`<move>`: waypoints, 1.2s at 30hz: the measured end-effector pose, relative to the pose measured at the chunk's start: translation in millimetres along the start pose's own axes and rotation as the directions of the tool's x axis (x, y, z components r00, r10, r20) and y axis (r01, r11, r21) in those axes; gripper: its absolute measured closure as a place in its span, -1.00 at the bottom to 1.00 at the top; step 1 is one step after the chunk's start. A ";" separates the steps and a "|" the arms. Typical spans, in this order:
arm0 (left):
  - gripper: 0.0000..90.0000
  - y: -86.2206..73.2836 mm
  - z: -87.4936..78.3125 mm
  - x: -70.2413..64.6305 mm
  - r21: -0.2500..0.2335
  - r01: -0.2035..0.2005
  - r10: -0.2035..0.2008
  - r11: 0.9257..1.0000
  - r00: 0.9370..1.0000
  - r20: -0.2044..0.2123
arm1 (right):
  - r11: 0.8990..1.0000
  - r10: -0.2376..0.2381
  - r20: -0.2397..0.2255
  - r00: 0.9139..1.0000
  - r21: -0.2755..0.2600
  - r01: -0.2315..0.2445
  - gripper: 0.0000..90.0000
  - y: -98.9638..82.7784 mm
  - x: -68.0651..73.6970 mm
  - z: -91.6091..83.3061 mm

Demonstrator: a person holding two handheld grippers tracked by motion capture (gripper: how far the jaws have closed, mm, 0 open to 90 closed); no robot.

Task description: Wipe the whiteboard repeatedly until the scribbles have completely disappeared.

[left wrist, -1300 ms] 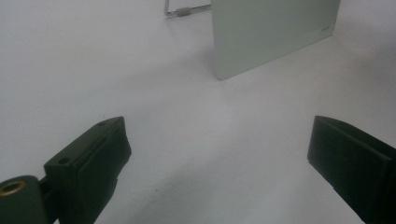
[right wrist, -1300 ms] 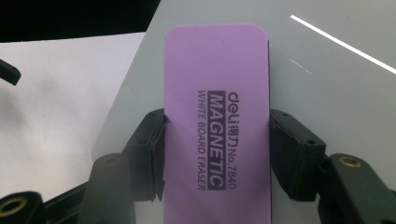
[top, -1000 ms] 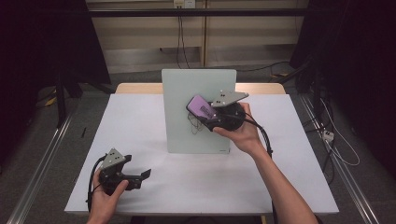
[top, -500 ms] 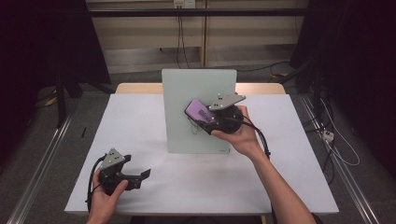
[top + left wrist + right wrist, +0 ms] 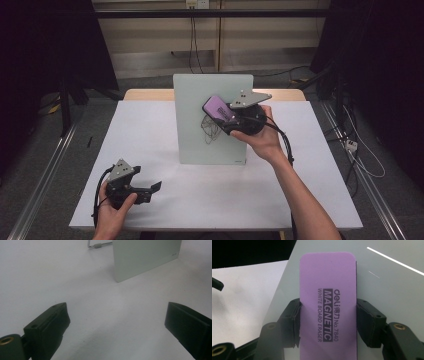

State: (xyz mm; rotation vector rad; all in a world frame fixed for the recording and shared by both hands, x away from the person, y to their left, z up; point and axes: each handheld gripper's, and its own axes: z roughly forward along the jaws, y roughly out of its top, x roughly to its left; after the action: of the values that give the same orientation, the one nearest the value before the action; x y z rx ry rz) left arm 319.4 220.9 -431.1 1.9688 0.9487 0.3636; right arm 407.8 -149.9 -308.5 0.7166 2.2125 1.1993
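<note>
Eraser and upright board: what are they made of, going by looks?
Eraser: purple, matte, rounded corners, probably plastic or foam shell; print reads "magnetic white board eraser". It is clamped in the right gripper. Whiteboard: smooth, glossy pale panel reflecting a bright light streak, likely coated metal or glass; scribble on it.

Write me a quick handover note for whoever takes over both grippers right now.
Right gripper: jaws shut on the purple eraser, held against the upright whiteboard on its right side.
Left gripper: jaws open, nothing between them, resting low at the near left of the table, away from the board.
Done: eraser picked up and brought to the board.
Left: a dark scribble remains on the board, just left of and below the eraser; wipe it off, probably with short strokes, then set the eraser down.
</note>
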 end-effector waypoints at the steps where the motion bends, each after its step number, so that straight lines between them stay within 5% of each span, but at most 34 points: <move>1: -0.88 -0.1 0.1 0.1 -0.003 0.002 -0.002 1.000 1.000 0.002 | 1.000 -0.003 -0.001 1.000 0.004 0.003 -0.07 -1.4 1.5 1.0; 36: -0.88 -0.1 0.1 -0.6 -0.004 0.001 -0.001 1.000 1.000 -0.011 | 0.993 -0.056 -0.110 0.992 0.102 0.067 -0.07 -40.5 46.8 41.3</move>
State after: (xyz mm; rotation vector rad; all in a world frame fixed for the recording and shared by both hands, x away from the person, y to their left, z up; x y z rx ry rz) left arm 319.0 220.4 -431.1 1.9643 0.9554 0.3758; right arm 392.8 -113.7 -371.7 0.6339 2.3836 1.1209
